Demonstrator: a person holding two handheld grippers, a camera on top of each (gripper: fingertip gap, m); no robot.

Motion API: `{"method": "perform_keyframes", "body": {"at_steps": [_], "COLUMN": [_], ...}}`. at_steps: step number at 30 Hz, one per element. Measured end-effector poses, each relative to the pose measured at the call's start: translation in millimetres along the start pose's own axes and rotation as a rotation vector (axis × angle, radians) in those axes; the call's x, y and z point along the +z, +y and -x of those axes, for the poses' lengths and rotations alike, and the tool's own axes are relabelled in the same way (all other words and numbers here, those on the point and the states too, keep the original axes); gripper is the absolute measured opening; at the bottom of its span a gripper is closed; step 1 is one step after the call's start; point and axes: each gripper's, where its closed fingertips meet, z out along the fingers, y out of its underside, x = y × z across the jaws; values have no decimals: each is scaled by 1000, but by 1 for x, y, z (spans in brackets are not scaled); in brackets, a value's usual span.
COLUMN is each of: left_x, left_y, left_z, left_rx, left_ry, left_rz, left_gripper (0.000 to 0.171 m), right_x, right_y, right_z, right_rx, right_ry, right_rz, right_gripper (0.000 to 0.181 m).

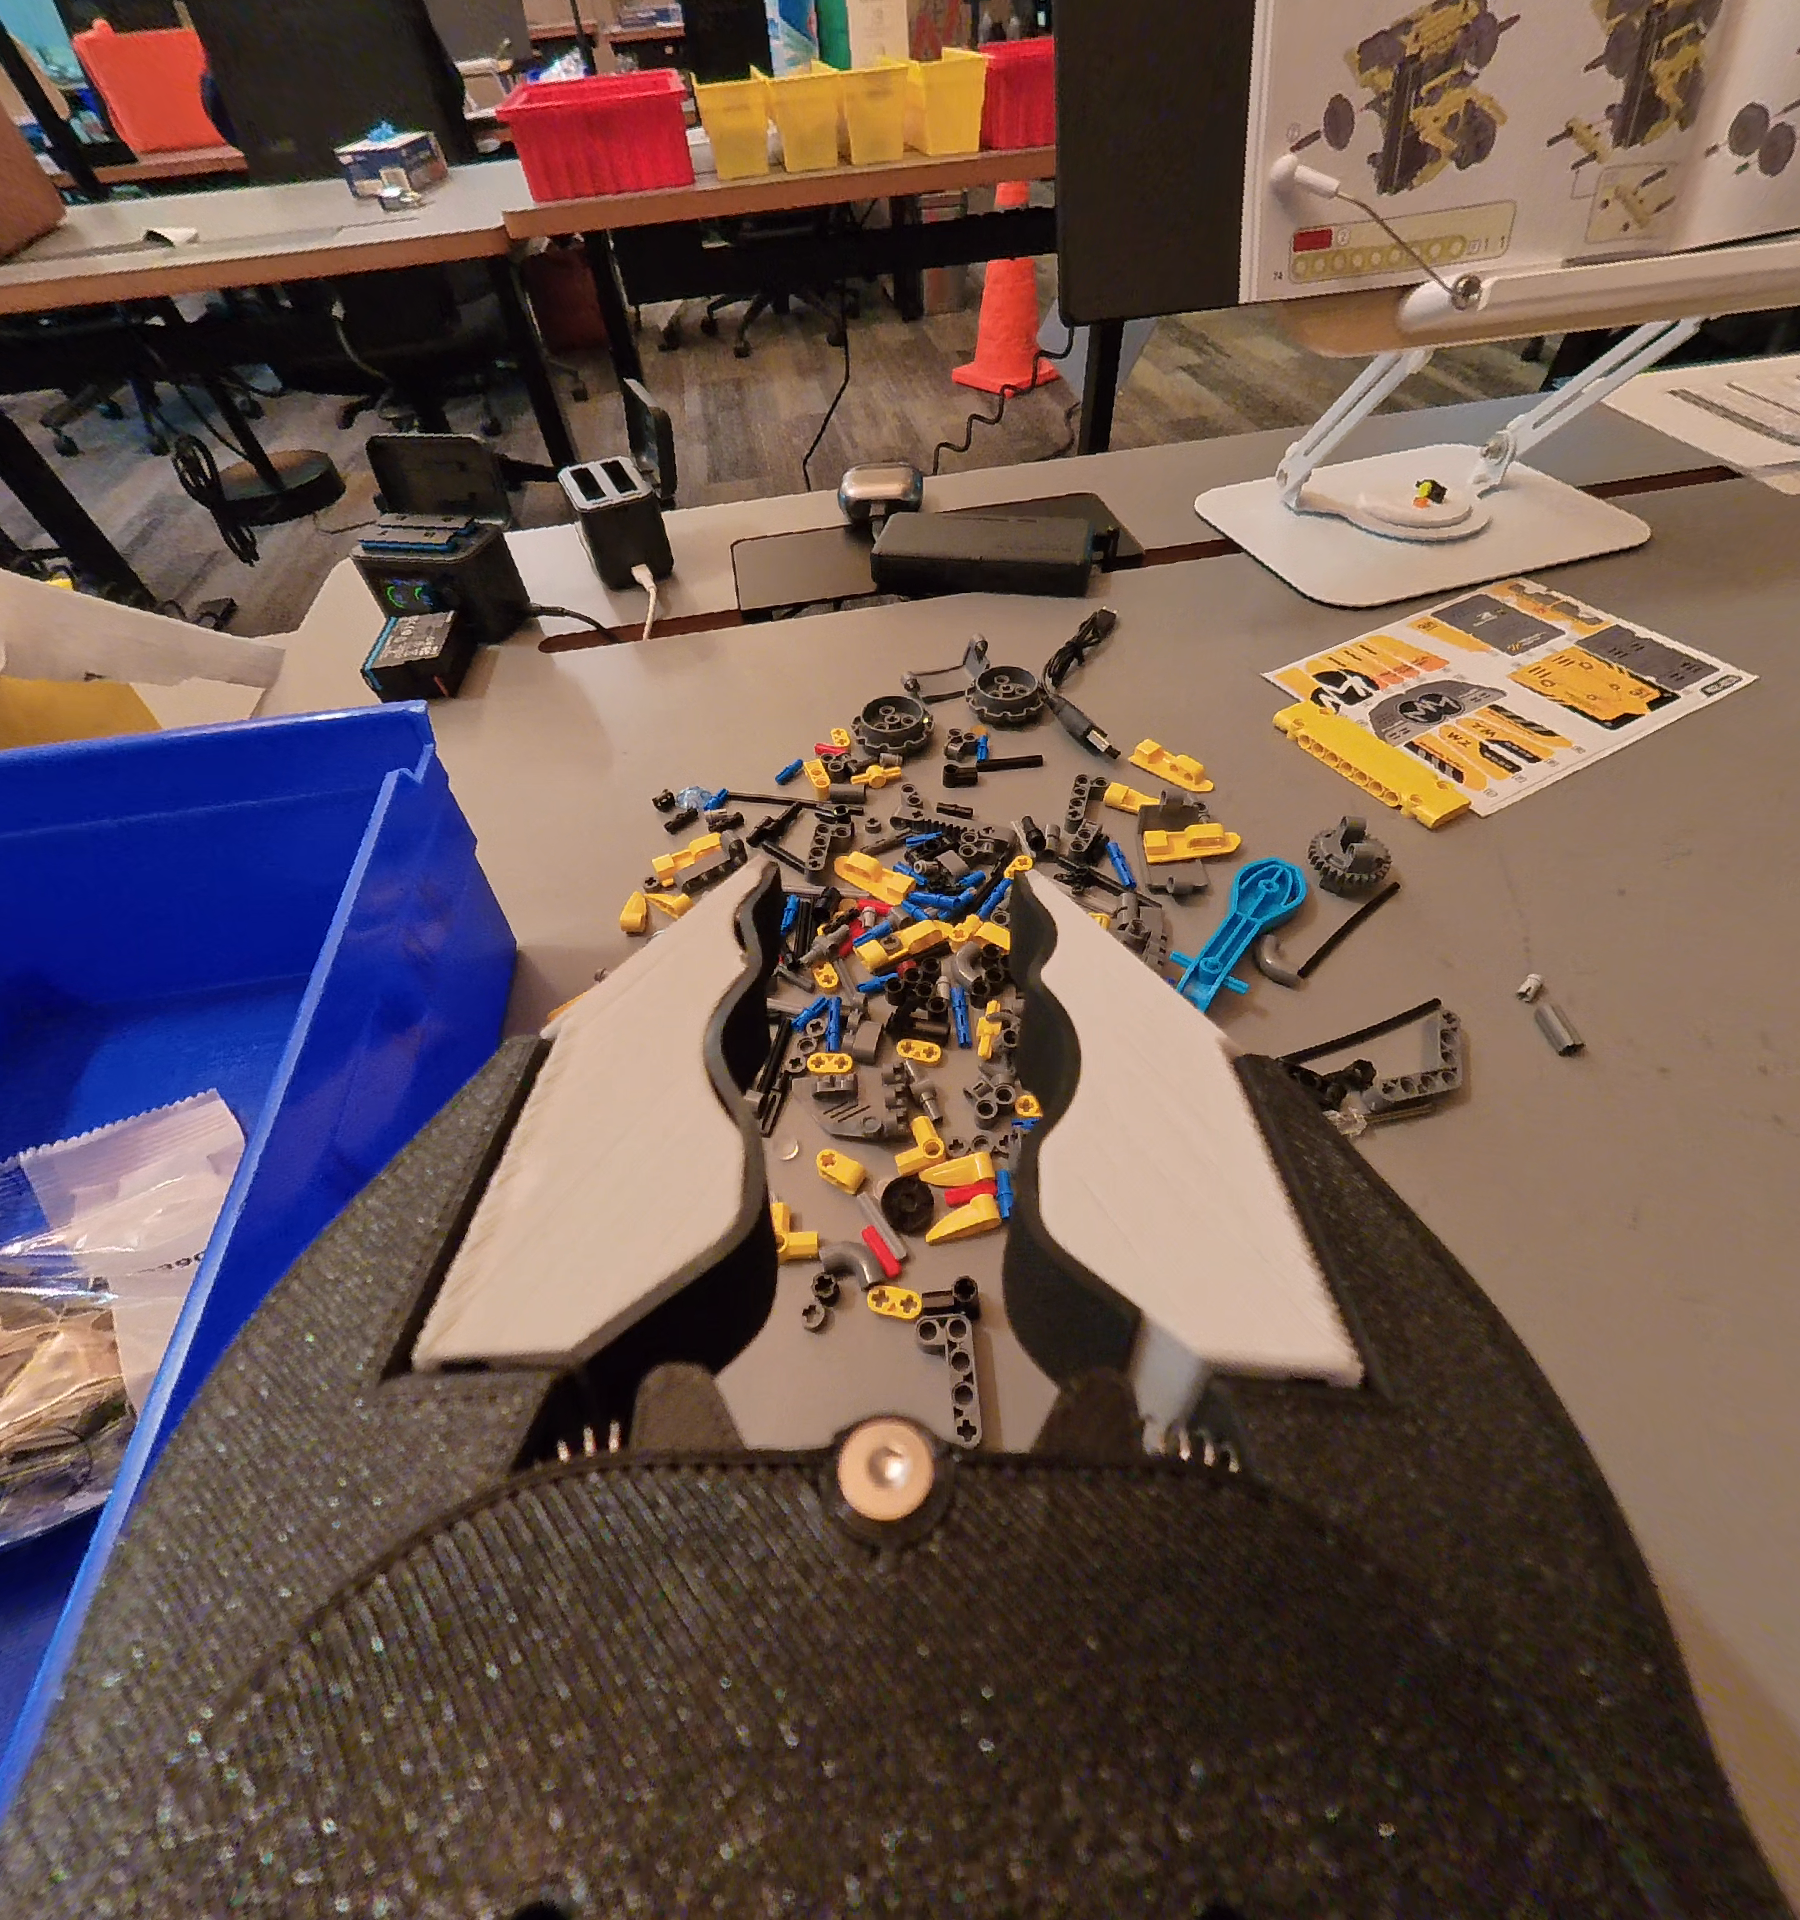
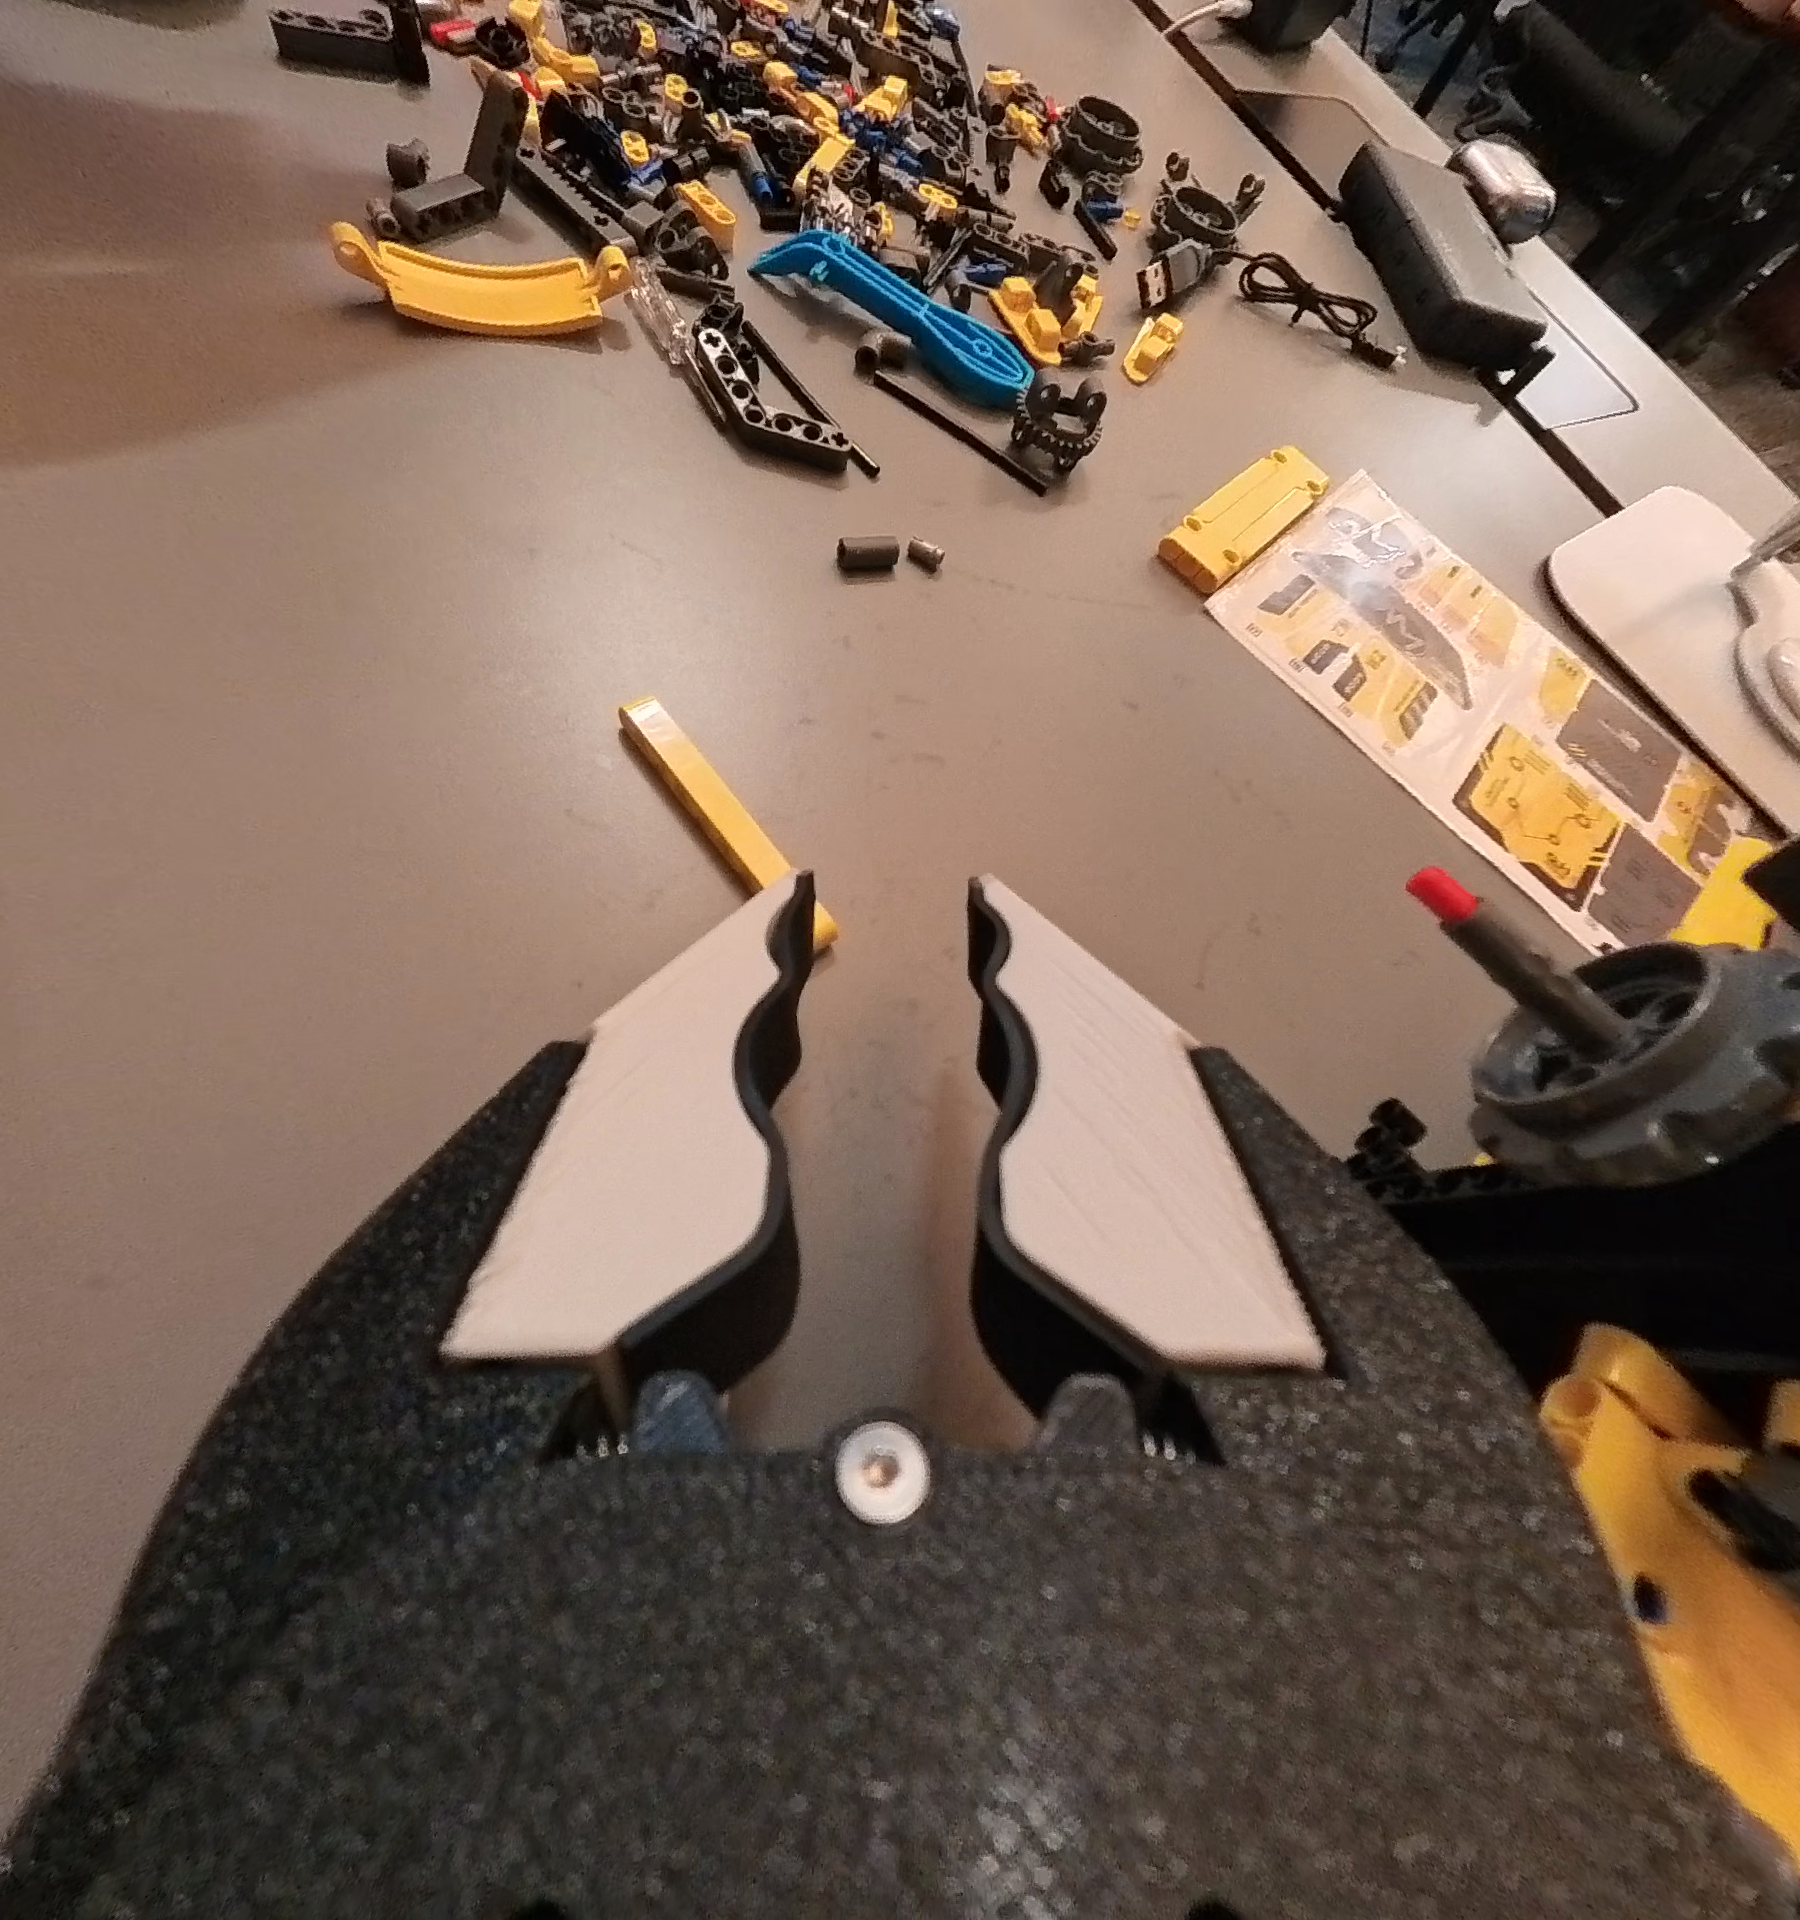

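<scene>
My left gripper is open and empty, held above a pile of small yellow, blue, black and grey building-toy parts on the grey table. My right gripper is open and empty, low over the bare table. A long yellow beam lies by its left fingertip, which hides the beam's near end. A partly built yellow and black model with a grey wheel and a red-tipped axle stands close to its right. The parts pile shows far ahead in the right wrist view.
A blue bin with plastic bags stands left of the left gripper. A sticker sheet and a yellow panel lie at right, also in the right wrist view. A white stand holds an instruction booklet. Chargers sit at the back edge. Spacing between my two grippers at the tips: around 35 cm. My right gripper is the nearer one to the yellow panel: about 20 cm, against 30 cm. Look for it in the right wrist view too.
</scene>
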Motion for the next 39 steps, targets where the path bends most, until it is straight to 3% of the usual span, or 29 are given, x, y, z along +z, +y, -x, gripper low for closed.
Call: {"method": "perform_keyframes", "body": {"at_steps": [12, 18, 24, 30, 34, 39], "left_x": [1, -5, -6, 8, 22, 43], "left_y": [3, -8, -11, -5, -4, 14], "left_z": [-4, -18, -23, -54, -106, -143], "left_rx": [13, -69, -51, -23, -41, 95], "left_ry": [16, 127, 138, 207, 363, 357], "left_rz": [27, -29, -50, -20, -15, 23], "left_gripper": [36, 32, 27, 27, 25, 13], "right_x": [1, 1, 2, 4, 12, 23], "right_y": [1, 1, 1, -9, -24, -45], "right_z": [0, 0, 0, 3, 13, 23], "right_rx": [-2, -1, 2, 6, 58, 82], "right_ry": [0, -1, -2, -8, -78, -147], "right_rz": [7, 12, 13, -22, -50, -70], "right_gripper": [29, 29, 29, 28, 29, 30]}}
